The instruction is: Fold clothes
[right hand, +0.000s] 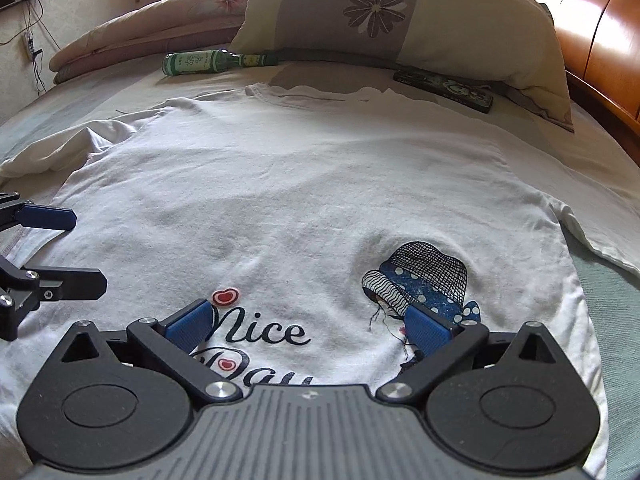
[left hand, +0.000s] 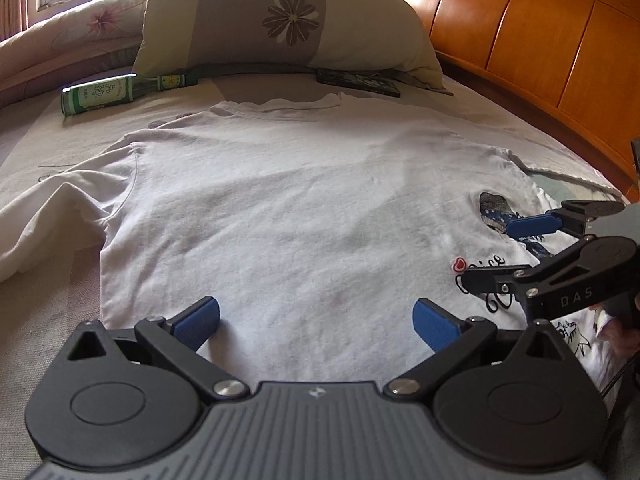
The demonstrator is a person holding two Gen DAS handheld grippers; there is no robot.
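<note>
Shirt [right hand: 304, 184] spread flat across bed [left hand: 52, 148], broad middle unobstructed. Far edge crowded: pillow [right hand: 400, 20] upright against headboard [left hand: 520, 36], green bottle [right hand: 208, 62] lying just beyond collar, dark flat case [right hand: 444, 90] under pillow edge. Folded quilt [right hand: 152, 28] banks far left. Left gripper [left hand: 316, 320] and right gripper [right hand: 308, 326] near each other over hem, both spread wide.

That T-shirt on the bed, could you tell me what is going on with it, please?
A person holds two grippers over a white T-shirt spread flat on the bed, printed side up. The left gripper and the right gripper are both open, hovering near the hem, holding nothing. No fold is made yet. A green bottle and a dark case lie by the pillow, beyond the collar.
</note>
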